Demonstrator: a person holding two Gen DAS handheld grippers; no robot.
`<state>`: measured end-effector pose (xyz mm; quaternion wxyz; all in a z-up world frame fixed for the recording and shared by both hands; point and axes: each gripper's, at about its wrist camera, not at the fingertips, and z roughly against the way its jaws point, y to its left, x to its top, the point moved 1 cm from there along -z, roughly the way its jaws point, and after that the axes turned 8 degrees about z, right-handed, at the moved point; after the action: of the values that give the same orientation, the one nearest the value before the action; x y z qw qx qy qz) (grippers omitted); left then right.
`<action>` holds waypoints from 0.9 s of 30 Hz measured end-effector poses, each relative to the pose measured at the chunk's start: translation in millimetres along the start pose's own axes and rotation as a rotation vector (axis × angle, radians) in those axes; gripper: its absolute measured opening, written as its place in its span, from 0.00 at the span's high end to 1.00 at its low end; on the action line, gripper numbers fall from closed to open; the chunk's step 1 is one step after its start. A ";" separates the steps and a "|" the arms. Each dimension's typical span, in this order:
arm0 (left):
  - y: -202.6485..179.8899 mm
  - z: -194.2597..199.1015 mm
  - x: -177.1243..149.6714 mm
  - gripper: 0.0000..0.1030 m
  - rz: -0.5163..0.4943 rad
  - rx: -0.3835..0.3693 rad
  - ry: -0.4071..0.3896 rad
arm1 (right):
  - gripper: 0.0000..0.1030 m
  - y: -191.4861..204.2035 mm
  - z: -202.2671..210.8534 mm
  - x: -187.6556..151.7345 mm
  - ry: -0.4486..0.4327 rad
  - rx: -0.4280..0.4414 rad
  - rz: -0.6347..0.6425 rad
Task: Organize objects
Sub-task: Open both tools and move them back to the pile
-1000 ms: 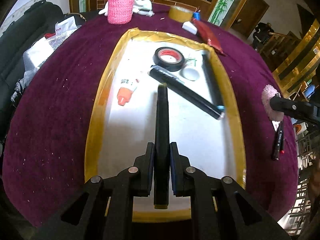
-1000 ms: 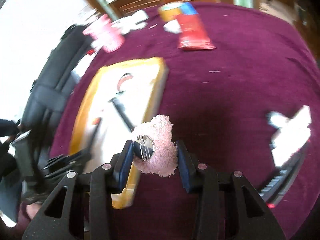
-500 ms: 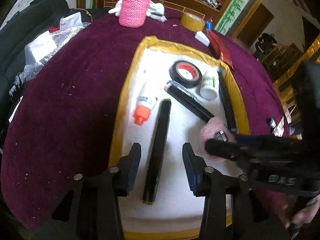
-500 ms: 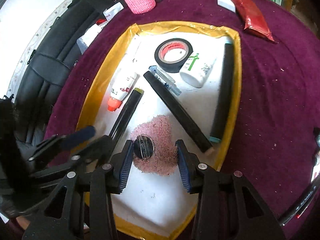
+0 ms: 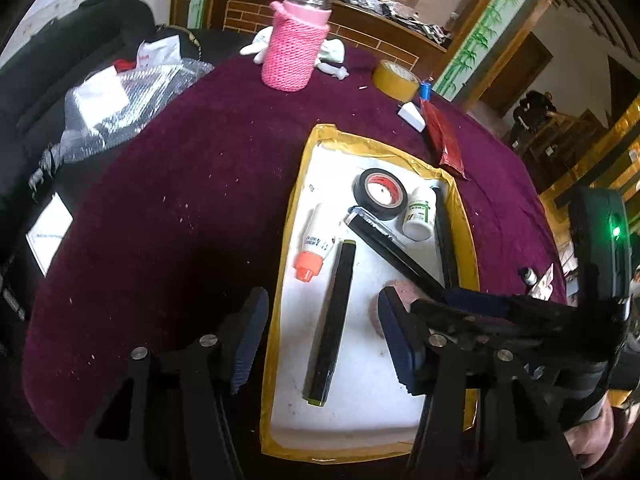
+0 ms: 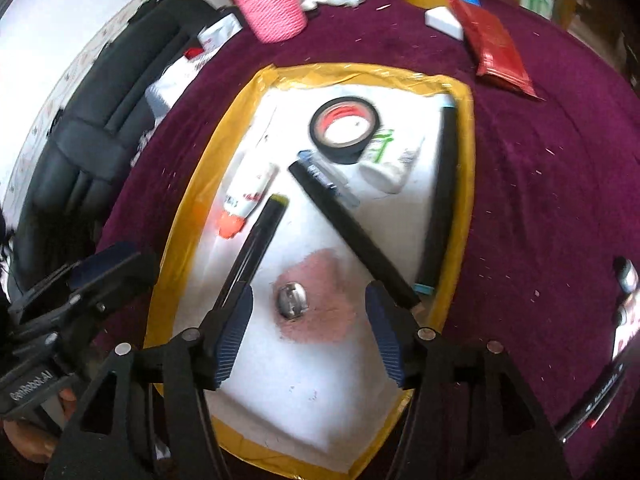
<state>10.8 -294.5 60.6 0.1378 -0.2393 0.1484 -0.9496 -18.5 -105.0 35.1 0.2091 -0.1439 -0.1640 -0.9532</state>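
Note:
A white tray with a yellow taped rim (image 5: 292, 216) (image 6: 466, 152) lies on the purple cloth. In it lie a black marker (image 5: 332, 320) (image 6: 260, 236), a pink puff with a metal clip (image 6: 320, 300) (image 5: 404, 292), a black tape roll (image 5: 380, 192) (image 6: 344, 128), a white tube with an orange cap (image 5: 316, 244) (image 6: 244, 200), a white bottle (image 5: 418, 216) and two more black markers (image 6: 352, 232). My left gripper (image 5: 320, 336) is open above the marker. My right gripper (image 6: 308, 328) is open over the puff.
A pink knitted cup holder (image 5: 296, 52) (image 6: 268, 0), a yellow tape roll (image 5: 394, 80), a white eraser (image 5: 412, 116) and a red packet (image 5: 444, 140) (image 6: 496, 48) sit at the back. Pens (image 6: 592, 400) lie on the cloth at right. A black bag (image 6: 88, 128) lies left.
My left gripper let go of the black marker in the tray and drew back. My right gripper carried the pink puff into the tray and opened, leaving it there.

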 end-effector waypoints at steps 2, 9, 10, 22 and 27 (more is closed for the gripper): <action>-9.6 0.3 -0.6 0.51 -0.039 0.016 -0.005 | 0.44 -7.8 9.2 -3.5 -0.021 0.000 -0.032; -54.7 -0.9 -9.1 0.50 -0.180 0.043 -0.016 | 0.44 -57.1 54.5 -23.3 -0.124 -0.034 -0.171; -60.3 -0.6 -10.7 0.50 -0.194 0.040 -0.017 | 0.44 -66.4 61.5 -28.3 -0.136 -0.046 -0.190; -120.5 -6.4 -42.1 0.50 -0.263 -0.030 0.034 | 0.44 -263.0 136.5 -98.9 -0.210 -0.329 -0.583; -134.9 -4.9 -56.6 0.50 -0.261 -0.016 0.040 | 0.44 -320.0 134.8 -95.0 -0.188 -0.357 -0.632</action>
<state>30.6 -150.9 79.9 0.0080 -0.2385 0.1264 -0.9628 -50.6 253.4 43.7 -0.1399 -0.2070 -0.0501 -0.9670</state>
